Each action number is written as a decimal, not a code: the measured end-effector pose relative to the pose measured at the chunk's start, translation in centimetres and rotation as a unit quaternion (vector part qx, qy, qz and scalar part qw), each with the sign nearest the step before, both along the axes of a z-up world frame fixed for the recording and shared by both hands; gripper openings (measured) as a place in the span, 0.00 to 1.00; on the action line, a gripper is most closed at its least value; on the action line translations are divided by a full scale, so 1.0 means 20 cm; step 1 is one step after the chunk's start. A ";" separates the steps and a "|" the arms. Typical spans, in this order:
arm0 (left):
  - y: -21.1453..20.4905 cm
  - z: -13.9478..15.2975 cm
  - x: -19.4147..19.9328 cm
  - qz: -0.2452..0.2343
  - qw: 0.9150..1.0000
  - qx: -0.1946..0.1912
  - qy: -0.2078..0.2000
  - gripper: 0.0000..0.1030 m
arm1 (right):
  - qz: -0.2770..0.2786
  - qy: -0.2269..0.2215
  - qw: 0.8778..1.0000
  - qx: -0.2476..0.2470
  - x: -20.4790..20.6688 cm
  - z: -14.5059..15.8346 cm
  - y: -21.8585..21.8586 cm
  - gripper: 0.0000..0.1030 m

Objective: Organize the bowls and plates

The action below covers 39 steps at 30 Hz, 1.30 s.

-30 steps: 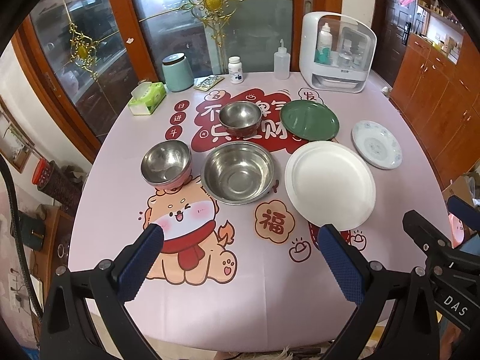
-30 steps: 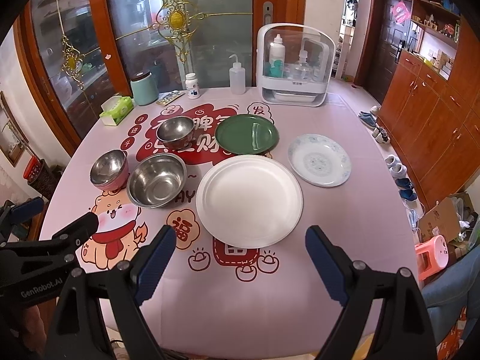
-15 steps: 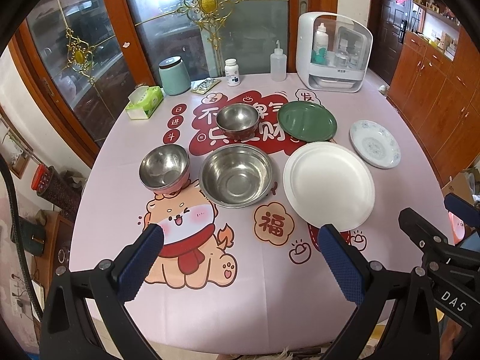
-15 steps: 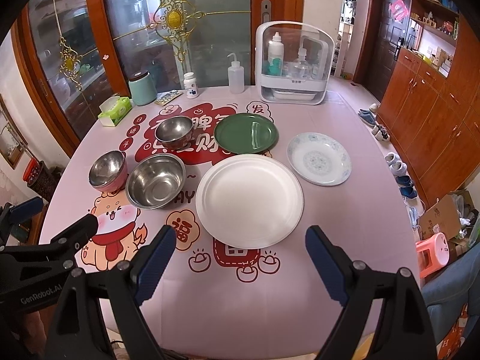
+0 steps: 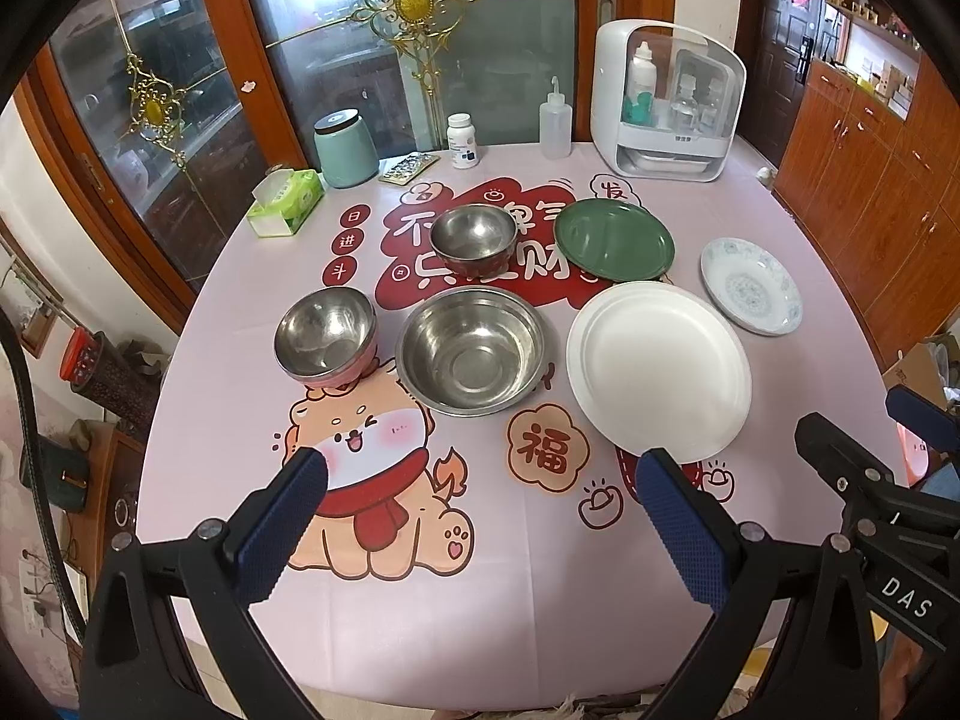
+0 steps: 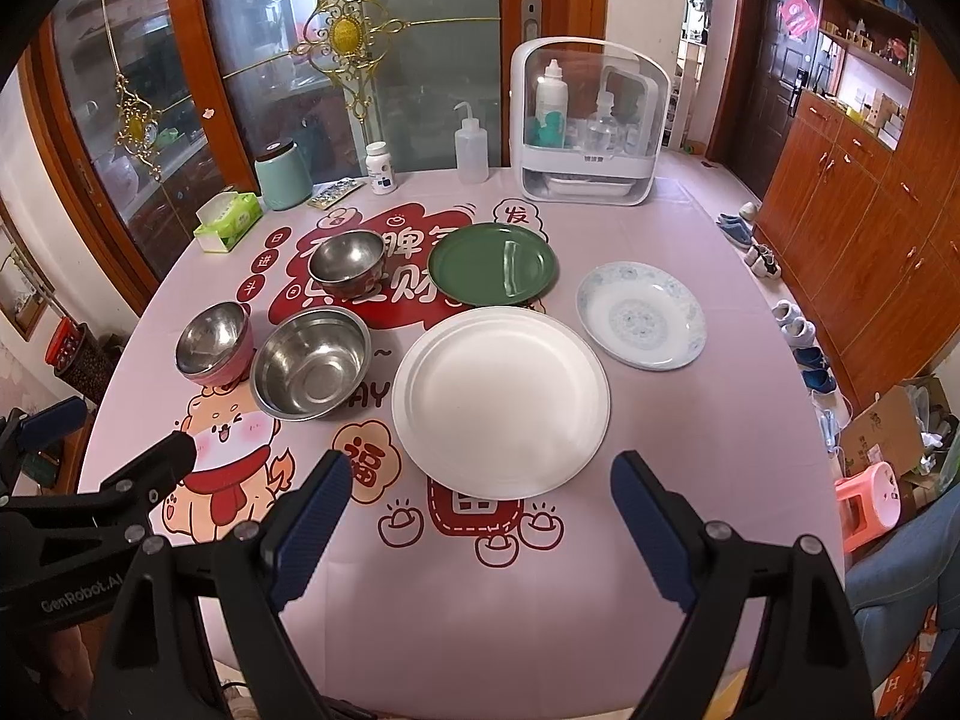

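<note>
Pink tablecloth (image 5: 480,588) holds bowls, plates; tissue box (image 5: 287,203) behind; both claws gape empty

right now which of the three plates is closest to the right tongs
The big plain white plate, right in front of the open right tongs. The green plate and the blue-patterned plate sit farther back.
</note>
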<state>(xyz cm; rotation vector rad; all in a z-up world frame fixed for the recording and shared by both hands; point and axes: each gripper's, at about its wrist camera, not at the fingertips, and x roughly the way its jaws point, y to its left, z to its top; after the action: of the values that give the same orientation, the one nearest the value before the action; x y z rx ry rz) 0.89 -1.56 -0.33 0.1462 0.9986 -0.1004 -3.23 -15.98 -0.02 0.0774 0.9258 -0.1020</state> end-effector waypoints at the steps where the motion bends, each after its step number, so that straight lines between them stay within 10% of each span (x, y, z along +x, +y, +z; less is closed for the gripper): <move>1: 0.00 0.00 0.00 0.000 1.000 0.000 0.000 0.99 | -0.001 0.000 1.000 0.000 0.00 0.00 0.00 0.86; 39: -0.16 -0.10 0.10 0.002 1.000 -0.011 0.010 0.99 | -0.021 -0.001 1.000 -0.005 0.04 -0.05 -0.25 0.86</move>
<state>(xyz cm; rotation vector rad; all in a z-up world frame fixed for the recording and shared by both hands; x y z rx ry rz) 2.96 -4.67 -2.35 0.1224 1.0177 -0.1090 -2.33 -20.92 -1.01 0.0880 0.9209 -0.1458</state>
